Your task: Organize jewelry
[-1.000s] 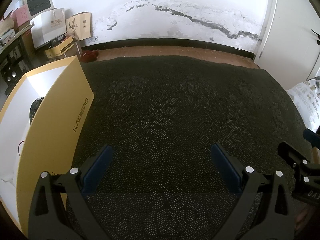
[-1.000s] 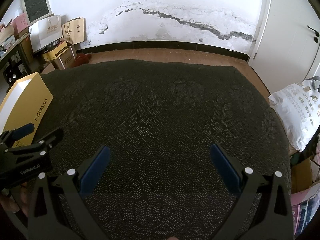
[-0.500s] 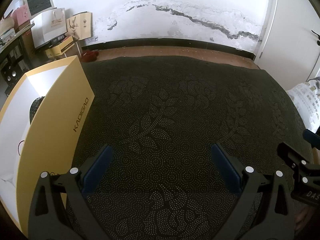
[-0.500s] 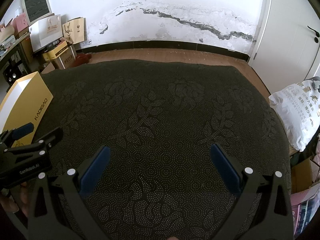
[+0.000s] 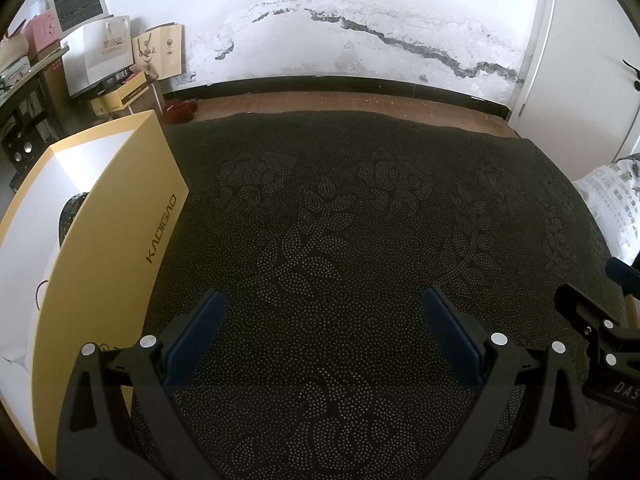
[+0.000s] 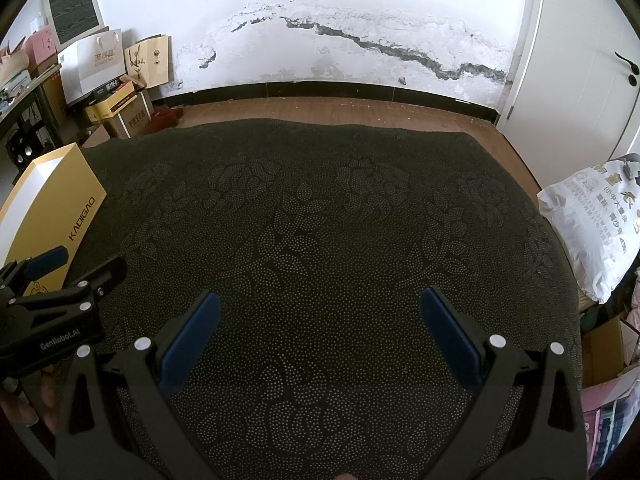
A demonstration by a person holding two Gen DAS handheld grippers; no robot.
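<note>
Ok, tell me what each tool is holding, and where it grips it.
Nothing. The left tool and right tool are both open, empty, over the dark patterned cloth.

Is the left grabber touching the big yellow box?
Cannot tell. In the left wrist view the left gripper overlaps the yellow box at its left finger, but no contact or gap shows plainly.

Matt dotted dark cloth [image 5: 340,240], smooth yellow cardboard box [image 5: 112,248], cracked, flaking plaster wall [image 6: 320,20]
</note>
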